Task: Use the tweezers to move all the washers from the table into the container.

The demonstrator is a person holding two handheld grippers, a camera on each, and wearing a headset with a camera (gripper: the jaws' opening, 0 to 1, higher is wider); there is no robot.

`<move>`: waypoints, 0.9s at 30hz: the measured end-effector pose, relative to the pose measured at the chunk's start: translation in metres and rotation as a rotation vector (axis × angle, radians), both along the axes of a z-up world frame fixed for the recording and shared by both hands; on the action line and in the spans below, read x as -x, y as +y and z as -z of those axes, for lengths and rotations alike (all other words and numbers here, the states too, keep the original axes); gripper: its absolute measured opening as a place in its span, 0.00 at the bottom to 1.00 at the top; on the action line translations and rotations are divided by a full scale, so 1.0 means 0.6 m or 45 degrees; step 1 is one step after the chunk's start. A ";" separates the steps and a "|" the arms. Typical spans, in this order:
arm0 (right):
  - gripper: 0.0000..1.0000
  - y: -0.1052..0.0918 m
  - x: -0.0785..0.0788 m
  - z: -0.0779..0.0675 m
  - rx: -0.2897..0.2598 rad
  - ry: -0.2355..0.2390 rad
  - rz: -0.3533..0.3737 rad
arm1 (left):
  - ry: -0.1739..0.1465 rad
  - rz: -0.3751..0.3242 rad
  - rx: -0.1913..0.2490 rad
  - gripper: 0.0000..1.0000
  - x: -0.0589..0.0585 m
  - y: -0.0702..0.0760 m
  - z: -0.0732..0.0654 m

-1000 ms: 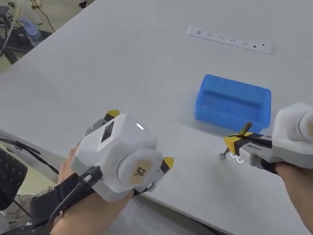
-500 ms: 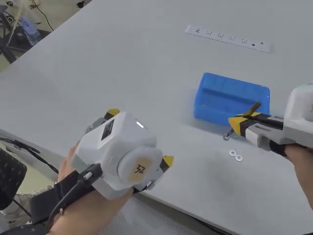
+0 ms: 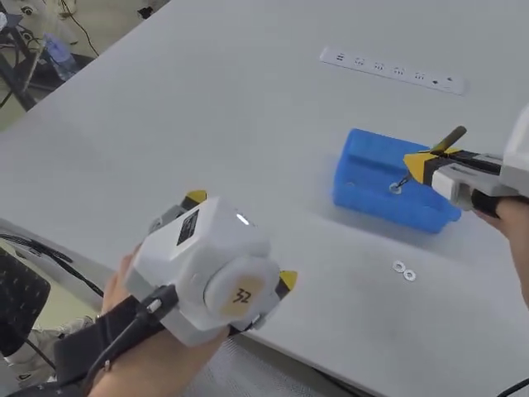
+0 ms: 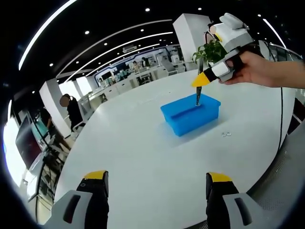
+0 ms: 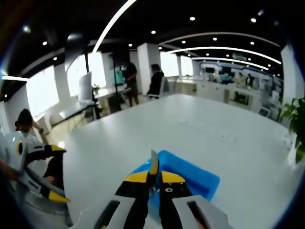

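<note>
The blue container [image 3: 370,168] sits on the white table right of centre. My right gripper [image 3: 419,165] is shut on the tweezers [image 3: 445,139], which slant down over the container. A small washer [image 3: 396,188] hangs at their tip, above the container's inside. Two washers [image 3: 404,270] lie on the table in front of the container. In the right gripper view the tweezers [image 5: 153,164] stand between the shut jaws over the container [image 5: 193,177]. My left gripper [image 3: 239,238] is held open near the front edge with nothing between its fingers [image 4: 95,177].
A white power strip [image 3: 393,69] lies at the back of the table [image 3: 207,116]. The table's front edge runs just below the left gripper. Cables and a bottle sit off the table at the far left.
The right gripper has risen from beside the washers on the table and moved back over the container, carrying one washer in the tweezers. Two washers stay on the table. The left gripper has barely moved.
</note>
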State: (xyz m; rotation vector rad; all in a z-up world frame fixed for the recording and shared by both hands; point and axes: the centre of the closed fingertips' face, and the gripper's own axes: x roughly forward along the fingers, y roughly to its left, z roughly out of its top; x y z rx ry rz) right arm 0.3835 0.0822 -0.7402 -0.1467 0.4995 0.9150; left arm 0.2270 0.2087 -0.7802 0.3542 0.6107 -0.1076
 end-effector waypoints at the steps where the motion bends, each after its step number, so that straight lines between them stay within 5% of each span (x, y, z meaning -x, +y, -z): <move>1: 0.04 0.001 -0.003 0.003 0.005 -0.001 -0.003 | 0.001 0.000 -0.001 0.86 0.000 0.000 0.000; 17: 0.04 0.014 -0.039 0.068 0.083 0.007 0.003 | 0.009 -0.012 0.002 0.85 0.001 0.003 0.002; 27: 0.04 0.019 -0.034 0.104 0.113 0.052 0.007 | 0.018 -0.010 -0.007 0.85 0.001 0.003 0.004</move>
